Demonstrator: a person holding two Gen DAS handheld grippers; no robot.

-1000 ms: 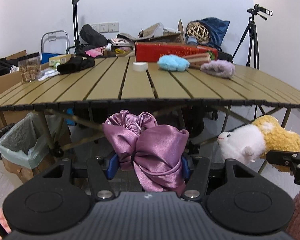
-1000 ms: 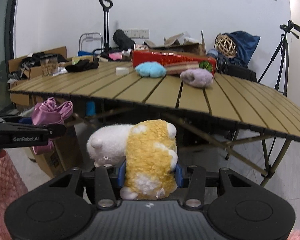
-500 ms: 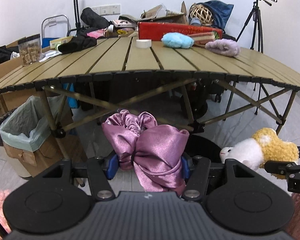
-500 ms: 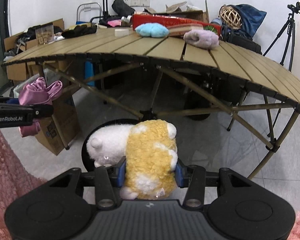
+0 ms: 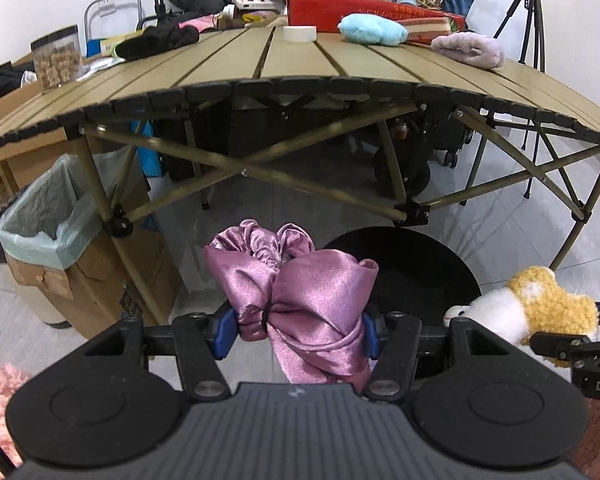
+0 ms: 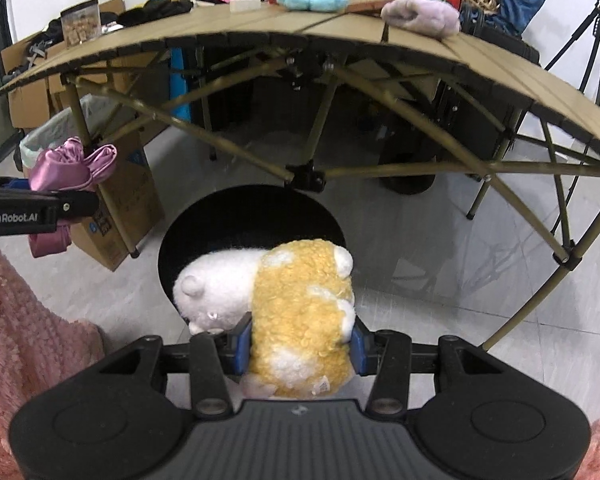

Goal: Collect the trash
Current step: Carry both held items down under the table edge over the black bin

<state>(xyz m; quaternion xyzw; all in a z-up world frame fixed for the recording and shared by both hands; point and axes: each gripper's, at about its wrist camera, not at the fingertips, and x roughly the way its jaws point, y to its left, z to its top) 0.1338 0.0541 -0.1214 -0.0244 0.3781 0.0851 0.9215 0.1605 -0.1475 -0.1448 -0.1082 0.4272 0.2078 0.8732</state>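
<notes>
- Purple satin is what your left gripper (image 5: pixel 296 330) has right now: a shiny satin bundle (image 5: pixel 300 300), tied in the middle with a thin dark band, with both blue pads clamped against its sides.
- Your right gripper (image 6: pixel 300 344) is squeezed onto a plush toy (image 6: pixel 296 320), yellow curly fur with white patches; its white head sticks out to the left, past the pad.
- Landmark for everything else: the black round bin (image 6: pixel 252 232) on the floor.
- Seen from the right wrist, the plush toy hangs right over the near edge of that bin's dark opening.
- Seen from the left wrist, the satin bundle sits at the bin's (image 5: pixel 404 276) left edge, covering part of the rim. Can't tell whether it's truly over the opening.
- Neither item looks like it's touching the bin; both are up in the grippers.
- Behind the bin and above it is the folding slat table (image 5: pixel 300 76), with its crossed legs meeting just past the bin's far rim.
- On the table, well away from the bin: a blue fluffy thing (image 5: pixel 370 32), a lilac fluffy thing (image 5: pixel 468 50), a roll of tape (image 5: pixel 299 33), a red box (image 5: pixel 364 10) and some black cloth (image 5: pixel 156 40).
- Left of the bin, beside a table leg, stands a cardboard box with a pale green liner (image 5: pixel 60 216).
- Pink fuzzy fabric (image 6: pixel 24 328) shows at the bottom corners of your right wrist view, on the near side of the bin.
</notes>
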